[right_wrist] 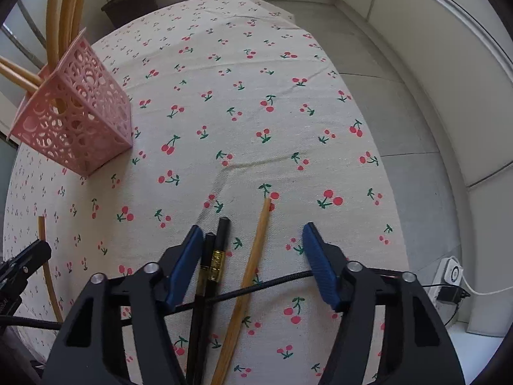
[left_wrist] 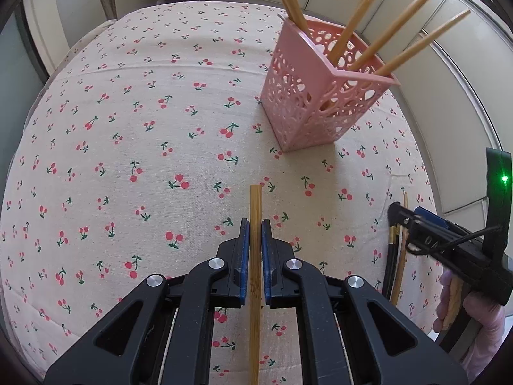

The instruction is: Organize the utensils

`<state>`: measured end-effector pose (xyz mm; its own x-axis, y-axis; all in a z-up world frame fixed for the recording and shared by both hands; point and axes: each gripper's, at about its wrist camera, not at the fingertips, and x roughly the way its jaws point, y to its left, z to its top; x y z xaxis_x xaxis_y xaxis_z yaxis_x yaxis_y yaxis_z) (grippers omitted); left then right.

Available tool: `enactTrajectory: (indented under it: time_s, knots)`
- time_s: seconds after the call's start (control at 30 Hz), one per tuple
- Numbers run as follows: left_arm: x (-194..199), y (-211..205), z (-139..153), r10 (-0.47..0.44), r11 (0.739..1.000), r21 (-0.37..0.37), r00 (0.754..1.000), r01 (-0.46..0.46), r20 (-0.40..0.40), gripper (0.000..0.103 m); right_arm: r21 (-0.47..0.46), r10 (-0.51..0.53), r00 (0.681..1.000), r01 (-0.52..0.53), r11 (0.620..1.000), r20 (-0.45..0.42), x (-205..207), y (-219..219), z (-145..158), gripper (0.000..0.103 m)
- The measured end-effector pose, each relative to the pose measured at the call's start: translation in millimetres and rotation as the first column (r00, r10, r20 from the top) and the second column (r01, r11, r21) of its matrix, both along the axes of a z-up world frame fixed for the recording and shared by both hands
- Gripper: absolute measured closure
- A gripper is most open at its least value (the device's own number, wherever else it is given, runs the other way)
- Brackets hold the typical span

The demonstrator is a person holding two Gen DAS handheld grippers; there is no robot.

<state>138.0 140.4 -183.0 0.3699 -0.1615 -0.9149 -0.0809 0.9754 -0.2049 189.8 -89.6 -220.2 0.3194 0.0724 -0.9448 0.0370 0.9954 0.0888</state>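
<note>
My left gripper (left_wrist: pixel 255 228) is shut on a bamboo chopstick (left_wrist: pixel 255 205) that runs forward between its blue pads, just above the cherry-print tablecloth. A pink perforated holder (left_wrist: pixel 315 96) with several bamboo chopsticks stands ahead to the right; it also shows in the right wrist view (right_wrist: pixel 77 118). My right gripper (right_wrist: pixel 253 234) is open over a bamboo chopstick (right_wrist: pixel 253 256) and two black chopsticks (right_wrist: pixel 215 256) lying on the cloth between its jaws. The right gripper also shows in the left wrist view (left_wrist: pixel 397 215). The left gripper's held chopstick shows at the left in the right wrist view (right_wrist: pixel 45 256).
The tablecloth (left_wrist: pixel 128 128) covers a rounded table whose right edge drops to a grey floor (right_wrist: pixel 400 112). A black cable (right_wrist: pixel 272 280) crosses under the right gripper. A white power strip (right_wrist: pixel 449 279) lies on the floor at right. A dark bin (right_wrist: pixel 131 3) stands beyond the table.
</note>
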Motion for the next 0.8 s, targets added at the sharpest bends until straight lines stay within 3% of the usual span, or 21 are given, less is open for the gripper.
enactTrajectory:
  time_s: [0.07, 0.17, 0.2, 0.3, 0.33, 0.4, 0.5, 0.7, 0.8]
  knots:
    - [0, 2, -1, 0.006, 1.0, -0.004, 1.0, -0.006, -0.005, 0.096, 0.092, -0.047, 0.999, 0.048, 0.995, -0.012, 2, -16, 2, 0.054]
    - [0, 3, 0, 0.005, 1.0, -0.001, 1.0, -0.005, -0.009, 0.096, 0.204, -0.077, 0.996, 0.082, 0.976, -0.033, 6, -30, 0, 0.048]
    - [-1, 4, 0, 0.004, 1.0, -0.001, 1.0, -0.004, -0.011, 0.096, 0.23, -0.08, 0.996, 0.086, 0.969, -0.038, 6, -32, 0, 0.044]
    - [-1, 3, -1, 0.001, 1.0, 0.001, 1.0, -0.001, -0.013, 0.095, 0.248, -0.098, 0.994, 0.107, 0.963, -0.05, 6, -32, 1, 0.045]
    - [0, 2, -1, 0.0, 1.0, 0.003, 1.0, 0.0, -0.015, 0.095, 0.247, -0.109, 0.993, 0.119, 0.962, -0.055, 6, -33, 2, 0.046]
    - [0, 1, -2, -0.002, 1.0, 0.004, 1.0, 0.002, -0.017, 0.095, 0.216, -0.133, 0.989, 0.143, 0.966, -0.063, 7, -32, 2, 0.062]
    - [2, -1, -4, -0.001, 1.0, 0.002, 1.0, 0.001, -0.02, 0.095, 0.179, -0.151, 0.987, 0.159, 0.971, -0.061, 11, -33, 1, 0.075]
    - [3, 0, -5, -0.006, 1.0, -0.001, 1.0, 0.006, -0.022, 0.095, 0.093, -0.132, 0.99, 0.136, 0.986, -0.053, 10, -24, 1, 0.078]
    - [3, 1, -5, -0.008, 1.0, -0.002, 1.0, 0.008, -0.022, 0.095, -0.002, -0.088, 0.996, 0.088, 0.996, -0.026, 8, -8, 1, 0.08]
